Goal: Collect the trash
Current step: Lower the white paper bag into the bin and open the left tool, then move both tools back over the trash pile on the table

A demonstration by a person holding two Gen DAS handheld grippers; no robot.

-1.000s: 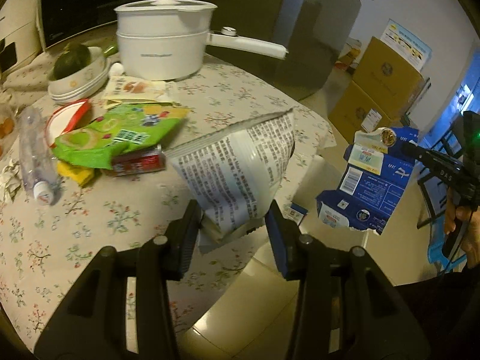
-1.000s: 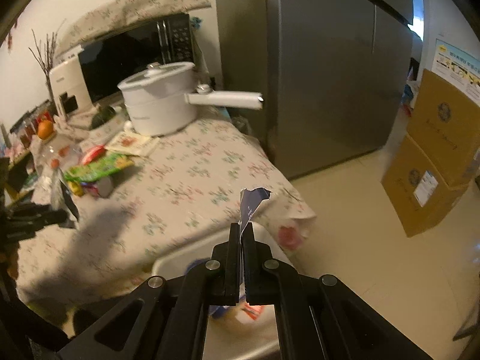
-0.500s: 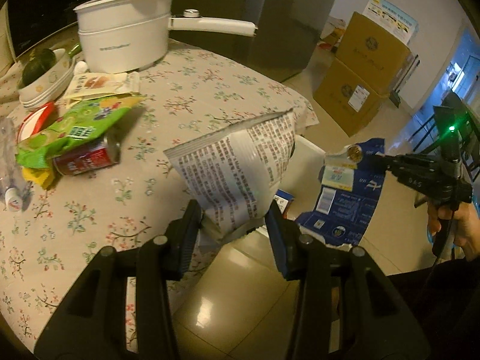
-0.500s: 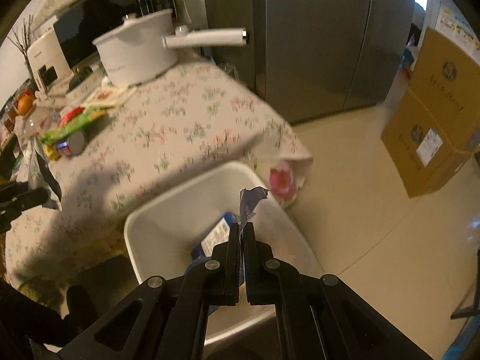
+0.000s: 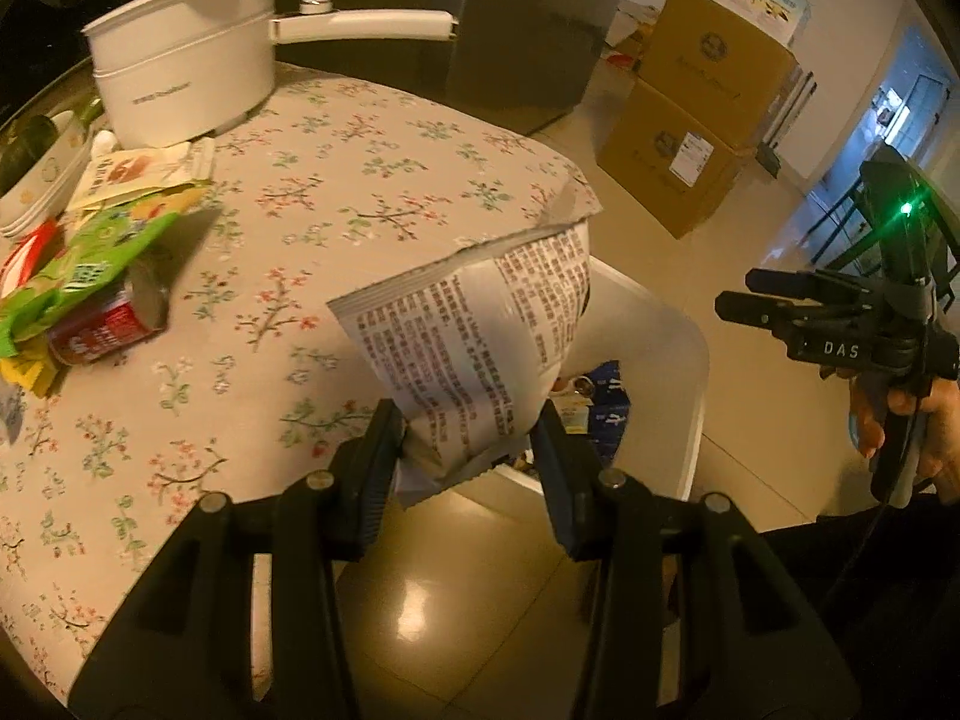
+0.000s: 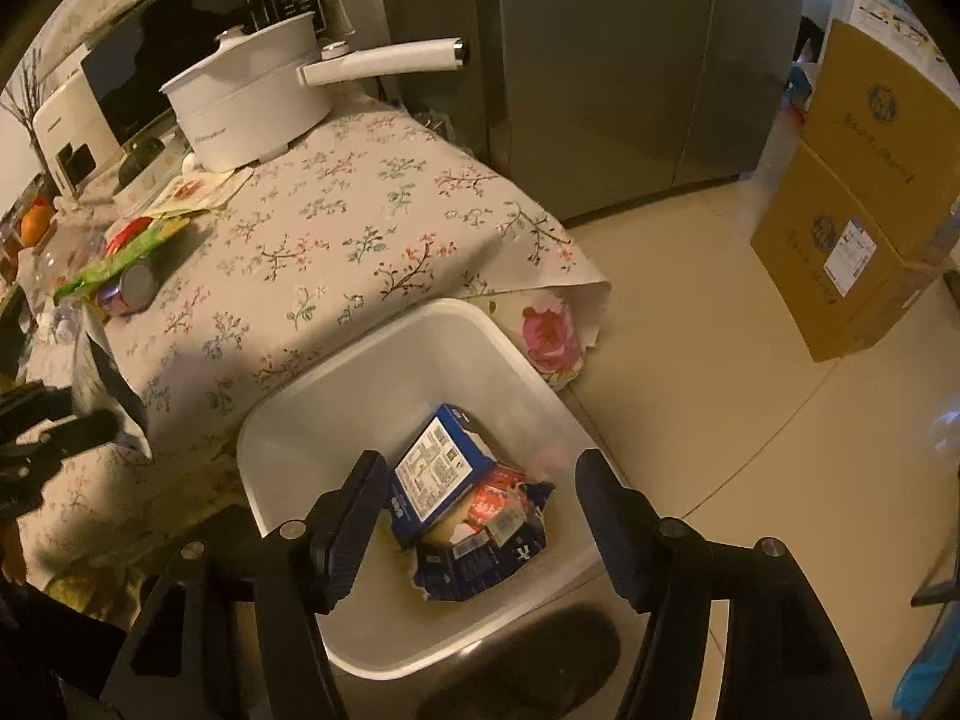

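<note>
We hold a white snack bag (image 5: pixel 474 354) printed with dense text in our left gripper (image 5: pixel 468 450), its jaws clamped on the bag's lower end; the bag stands up through the centre of the left wrist view and hides part of the white bin (image 5: pixel 654 354) behind it, at the table's edge. Our right gripper (image 6: pixel 474 516) hangs over that bin (image 6: pixel 420 336) with its jaws wide apart and nothing between them; directly below, low in the centre of the right wrist view, a flattened blue carton (image 6: pixel 480 558) lies in the bin on top of other trash, beside an upright blue box (image 6: pixel 438 468) and a red wrapper (image 6: pixel 498 495).

More trash waits on the floral tablecloth (image 5: pixel 336 198) at the left of the left wrist view: a green snack bag (image 5: pixel 78 264) draped over a red can (image 5: pixel 102 330), a yellow wrapper (image 5: pixel 24 375) under them, and a pale packet (image 5: pixel 144 171) above. A white pot (image 5: pixel 186 78) with a long handle stands in the upper left; a bowl (image 5: pixel 36 180) sits at the left edge. In the right wrist view a microwave (image 6: pixel 198 42) fills the upper left, a grey fridge (image 6: pixel 630 60) the upper centre, and stacked cardboard boxes (image 6: pixel 858 192) the right; the tablecloth's corner hangs just beside the bin rim.
</note>
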